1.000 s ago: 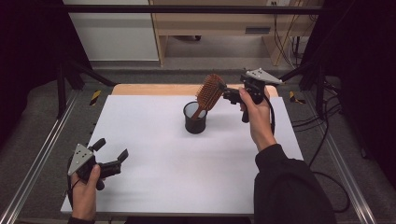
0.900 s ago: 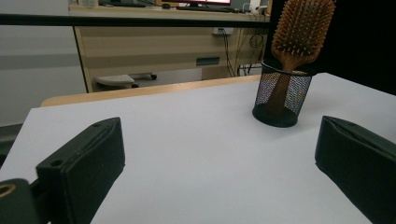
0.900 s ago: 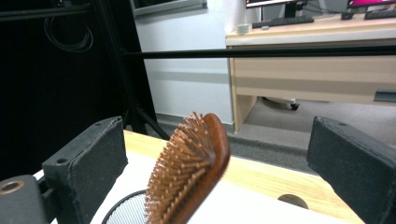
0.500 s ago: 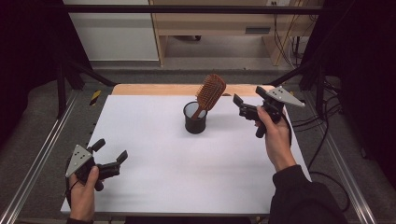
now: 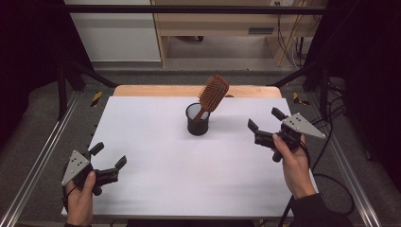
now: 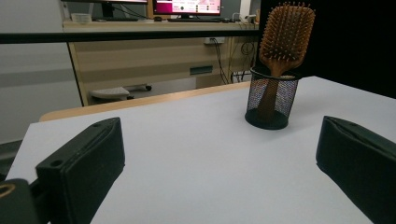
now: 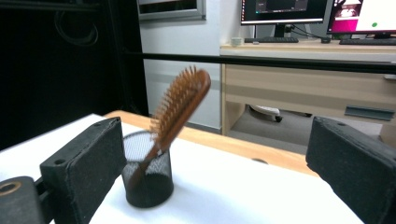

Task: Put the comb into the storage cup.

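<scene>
A wooden paddle hairbrush (image 5: 213, 92) stands handle-down in a black mesh cup (image 5: 197, 120) near the back middle of the white table top (image 5: 156, 142). The brush head leans up and to the right. My right gripper (image 5: 265, 125) is open and empty, held to the right of the cup and apart from it. My left gripper (image 5: 108, 155) is open and empty near the front left corner. In the left gripper view the cup (image 6: 272, 99) and brush (image 6: 286, 33) stand ahead on the right. The right gripper view has the cup (image 7: 148, 169) and tilted brush (image 7: 180, 103) between its spread jaws.
A wooden strip (image 5: 189, 91) runs along the table's far edge. Metal rails (image 5: 38, 161) flank both sides. Cables (image 5: 331, 156) lie on the floor at the right. A desk with monitors (image 7: 299, 11) stands beyond the table.
My right gripper let go of the brush and drew back right and toward the front, now open. The brush stays leaning in the cup. My left gripper barely moved.
</scene>
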{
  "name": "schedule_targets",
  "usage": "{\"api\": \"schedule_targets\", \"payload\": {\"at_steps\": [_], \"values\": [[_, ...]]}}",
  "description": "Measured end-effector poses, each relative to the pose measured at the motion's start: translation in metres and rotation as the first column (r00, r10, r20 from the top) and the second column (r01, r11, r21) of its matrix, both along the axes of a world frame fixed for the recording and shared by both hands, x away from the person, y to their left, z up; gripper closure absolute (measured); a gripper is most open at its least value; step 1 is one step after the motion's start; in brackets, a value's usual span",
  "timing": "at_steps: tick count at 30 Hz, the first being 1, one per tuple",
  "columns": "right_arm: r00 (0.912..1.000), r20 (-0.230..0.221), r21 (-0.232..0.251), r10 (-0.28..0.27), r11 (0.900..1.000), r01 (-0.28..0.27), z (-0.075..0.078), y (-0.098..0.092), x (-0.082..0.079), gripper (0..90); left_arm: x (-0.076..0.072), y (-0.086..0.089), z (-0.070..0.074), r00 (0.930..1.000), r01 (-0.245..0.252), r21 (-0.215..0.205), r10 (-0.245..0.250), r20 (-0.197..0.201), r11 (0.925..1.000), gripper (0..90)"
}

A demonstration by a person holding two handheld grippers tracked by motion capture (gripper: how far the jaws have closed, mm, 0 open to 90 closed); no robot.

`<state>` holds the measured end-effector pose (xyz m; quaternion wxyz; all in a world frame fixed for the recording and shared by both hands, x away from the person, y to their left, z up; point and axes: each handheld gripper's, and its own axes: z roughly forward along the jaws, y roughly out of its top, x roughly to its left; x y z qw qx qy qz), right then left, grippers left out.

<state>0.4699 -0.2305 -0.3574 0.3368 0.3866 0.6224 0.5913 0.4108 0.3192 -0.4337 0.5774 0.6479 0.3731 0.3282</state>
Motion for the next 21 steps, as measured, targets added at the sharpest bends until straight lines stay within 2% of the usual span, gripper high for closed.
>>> {"api": "schedule_targets", "payload": {"at_steps": [4, 8, 12, 16, 21], "values": [[0.9999, -0.008, -0.015, -0.01, 1.0, 0.01, -0.013, -0.008, -0.011, 4.4, -0.001, 0.001, 0.0, 1.0, 0.003, 0.001, -0.003, 0.009, 1.0, 1.5], [0.9993, -0.026, -0.001, -0.026, 1.0, 0.026, -0.027, -0.017, -0.021, 4.4, -0.001, 0.004, 0.001, 0.9999, -0.005, -0.012, 0.005, 0.016, 0.9999, 1.5], [0.9986, -0.042, -0.018, -0.032, 0.999, 0.032, -0.039, -0.023, -0.027, 4.4, -0.005, 0.009, 0.001, 0.9988, -0.029, 0.01, 0.028, 0.039, 0.9995, 1.6], [0.9976, -0.06, -0.019, -0.034, 0.999, 0.033, -0.049, -0.026, -0.032, 4.4, -0.008, 0.015, 0.0, 0.9987, -0.03, -0.024, 0.031, 0.041, 0.9992, 1.6], [0.9969, -0.075, -0.031, -0.025, 0.999, 0.022, -0.061, -0.029, -0.039, 4.4, -0.01, 0.019, 0.0, 0.998, -0.021, -0.044, 0.024, 0.058, 0.9988, 1.6]]}}
